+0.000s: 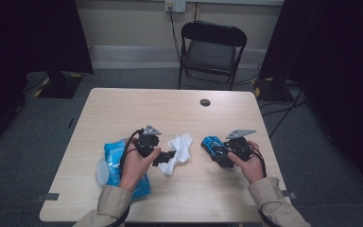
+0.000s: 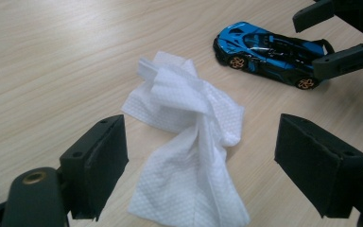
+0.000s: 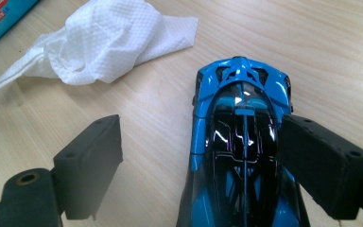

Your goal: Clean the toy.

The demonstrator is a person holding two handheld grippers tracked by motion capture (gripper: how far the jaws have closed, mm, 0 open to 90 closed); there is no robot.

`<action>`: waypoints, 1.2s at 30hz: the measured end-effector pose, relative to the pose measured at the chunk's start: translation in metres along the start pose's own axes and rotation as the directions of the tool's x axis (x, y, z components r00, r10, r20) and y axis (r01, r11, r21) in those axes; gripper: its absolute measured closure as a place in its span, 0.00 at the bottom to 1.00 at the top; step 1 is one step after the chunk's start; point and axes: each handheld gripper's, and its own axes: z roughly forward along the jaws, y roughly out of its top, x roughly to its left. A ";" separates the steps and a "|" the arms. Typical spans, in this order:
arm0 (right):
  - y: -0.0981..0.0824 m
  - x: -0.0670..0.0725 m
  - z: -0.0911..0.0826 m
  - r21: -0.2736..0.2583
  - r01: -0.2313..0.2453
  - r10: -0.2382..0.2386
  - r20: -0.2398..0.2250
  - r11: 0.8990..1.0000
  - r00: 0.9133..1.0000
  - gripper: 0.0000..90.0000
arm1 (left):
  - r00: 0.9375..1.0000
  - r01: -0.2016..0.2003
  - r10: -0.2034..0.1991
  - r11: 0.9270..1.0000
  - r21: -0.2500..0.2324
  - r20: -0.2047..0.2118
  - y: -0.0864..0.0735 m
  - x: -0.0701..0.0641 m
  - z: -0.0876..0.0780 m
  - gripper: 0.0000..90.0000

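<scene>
One wipe (image 2: 189, 142), one toy car (image 2: 269, 54).

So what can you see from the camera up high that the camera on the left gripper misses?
The high view alone takes in the blue wipes pack under the person's left hand, the black folding chair behind the table, the wall socket and the grey floor. The left gripper view alone gives close detail: the wipe's dimpled weave and the car's gold wheels. Both show the white wipe lying crumpled on the wooden table, the blue toy car, and the right gripper at the car.
</scene>
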 end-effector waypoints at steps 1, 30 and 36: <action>-0.001 0.000 0.000 -0.001 0.001 -0.001 -0.001 1.000 1.000 0.16 | 1.000 0.000 0.000 1.000 0.000 0.000 0.000 0.000 0.000 0.19; -0.017 -0.001 -0.016 0.001 0.014 -0.014 -0.028 1.000 1.000 0.16 | 1.000 0.016 -0.016 1.000 -0.013 -0.015 -0.013 0.029 -0.045 0.19; -0.020 -0.002 -0.018 -0.002 0.010 -0.010 -0.032 1.000 0.999 0.16 | 1.000 0.021 -0.022 1.000 -0.013 -0.014 -0.017 0.035 -0.051 0.19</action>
